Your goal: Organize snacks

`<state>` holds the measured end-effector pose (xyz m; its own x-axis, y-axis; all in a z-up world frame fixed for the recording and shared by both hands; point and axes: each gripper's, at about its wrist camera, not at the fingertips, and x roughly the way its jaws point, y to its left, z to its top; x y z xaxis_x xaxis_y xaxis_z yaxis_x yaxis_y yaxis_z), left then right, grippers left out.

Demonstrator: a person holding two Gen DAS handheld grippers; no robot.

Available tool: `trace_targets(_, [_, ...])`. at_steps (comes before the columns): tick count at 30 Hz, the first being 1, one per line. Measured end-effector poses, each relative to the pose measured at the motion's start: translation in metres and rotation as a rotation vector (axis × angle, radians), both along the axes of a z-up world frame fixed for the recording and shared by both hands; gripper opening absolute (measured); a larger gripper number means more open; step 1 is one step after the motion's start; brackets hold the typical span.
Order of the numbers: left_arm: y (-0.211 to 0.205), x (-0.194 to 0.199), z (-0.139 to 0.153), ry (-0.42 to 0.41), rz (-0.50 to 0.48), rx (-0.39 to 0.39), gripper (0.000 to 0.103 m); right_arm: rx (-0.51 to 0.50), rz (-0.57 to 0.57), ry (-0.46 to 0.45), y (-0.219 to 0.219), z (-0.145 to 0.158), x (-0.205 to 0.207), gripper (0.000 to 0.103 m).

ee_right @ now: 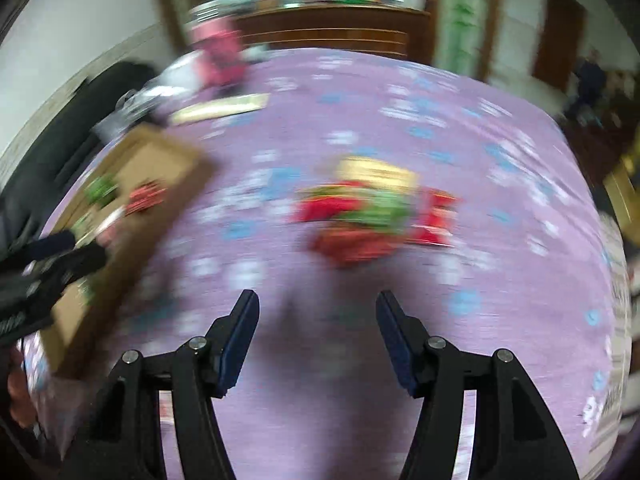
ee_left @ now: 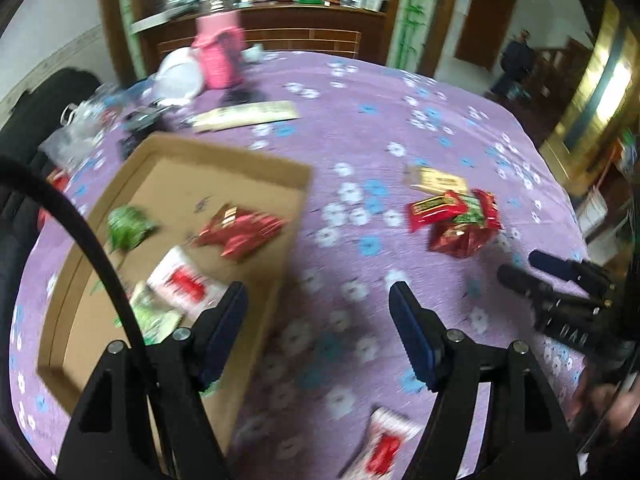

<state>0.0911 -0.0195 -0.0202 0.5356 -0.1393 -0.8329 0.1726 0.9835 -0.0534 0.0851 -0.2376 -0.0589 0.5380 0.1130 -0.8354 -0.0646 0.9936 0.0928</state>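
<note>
Left wrist view: left gripper point(ee_left: 318, 312) jaws wide apart, nothing between them; right gripper point(ee_right: 316, 320) likewise parted and empty. Nearest, one white-and-red packet point(ee_left: 386, 446) lies loose on the purple cloth point(ee_left: 360, 128). Cardboard tray point(ee_left: 224, 160) holds about five snacks: two green, one red, two white-red. Farther off, a loose pile point(ee_left: 454, 216) of roughly three or four packets awaits. Judged about half sorted.

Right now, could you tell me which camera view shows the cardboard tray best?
The left wrist view: the cardboard tray fills its left half, sharp enough to tell the green, red and white snack packets inside. In the right wrist view the tray is a small, motion-blurred shape at the left edge, partly behind the left claw.
</note>
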Motion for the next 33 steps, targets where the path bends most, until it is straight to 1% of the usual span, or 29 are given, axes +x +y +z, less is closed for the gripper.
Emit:
trace_targets(2, [-0.008,0.004,0.000,-0.005,0.002,0.018,0.074,0.012,-0.016,0.003,-0.019,0.000,0.003,0.061])
trace_targets(5, [-0.008,0.003,-0.001,-0.001,0.006,0.027,0.074,-0.023,0.034,-0.014,-0.022,0.000,0.006,0.061])
trace_targets(6, [-0.010,0.001,-0.003,0.005,-0.003,0.029,0.074,-0.018,0.046,-0.014,-0.020,-0.001,0.007,0.061])
trace_targets(8, [-0.015,-0.015,-0.008,0.016,-0.042,0.048,0.074,-0.002,0.056,-0.013,-0.022,-0.004,0.010,0.061])
trace_targets(9, [-0.019,-0.028,-0.013,0.024,-0.059,0.074,0.074,0.003,0.061,-0.010,-0.023,-0.006,0.012,0.061])
trace_targets(13, [-0.028,-0.071,-0.033,0.061,-0.074,0.134,0.074,0.010,0.075,0.004,-0.028,-0.011,0.015,0.061])
trace_targets(15, [-0.033,-0.084,-0.043,0.085,-0.099,0.160,0.074,0.021,0.085,0.008,-0.027,-0.012,0.015,0.061])
trace_targets(16, [-0.036,-0.088,-0.049,0.107,-0.115,0.184,0.074,0.029,0.088,0.009,-0.027,-0.012,0.015,0.061])
trace_targets(18, [-0.037,-0.092,-0.058,0.113,-0.141,0.213,0.073,0.045,0.093,0.012,-0.026,-0.012,0.015,0.061])
trace_targets(19, [-0.037,-0.092,-0.060,0.107,-0.147,0.224,0.067,0.050,0.093,0.012,-0.025,-0.011,0.013,0.061])
trace_targets(20, [-0.036,-0.091,-0.062,0.105,-0.152,0.230,0.056,0.057,0.098,0.009,-0.024,-0.010,0.012,0.061])
trace_targets(21, [-0.032,-0.089,-0.063,0.112,-0.159,0.181,0.051,0.059,0.106,0.006,-0.022,-0.009,0.010,0.061])
trace_targets(22, [-0.028,-0.088,-0.064,0.123,-0.156,0.150,0.028,0.053,0.108,0.002,-0.021,-0.009,0.008,0.061])
trace_targets(23, [-0.025,-0.086,-0.063,0.141,-0.157,0.108,0.025,0.050,0.107,0.002,-0.020,-0.008,0.006,0.061])
trace_targets(26, [-0.024,-0.088,-0.062,0.142,-0.162,0.100,0.022,0.064,0.097,0.017,-0.023,-0.008,-0.002,0.061])
trace_targets(28, [-0.022,-0.091,-0.060,0.149,-0.171,0.072,0.021,0.065,0.095,0.022,-0.024,-0.009,-0.008,0.061])
trace_targets(31, [-0.020,-0.097,-0.050,0.113,-0.170,0.049,0.021,0.075,0.085,0.028,-0.027,-0.009,-0.019,0.062])
trace_targets(33, [-0.011,-0.095,-0.037,0.091,-0.142,0.003,0.021,0.086,0.074,0.035,-0.029,-0.010,-0.024,0.063])
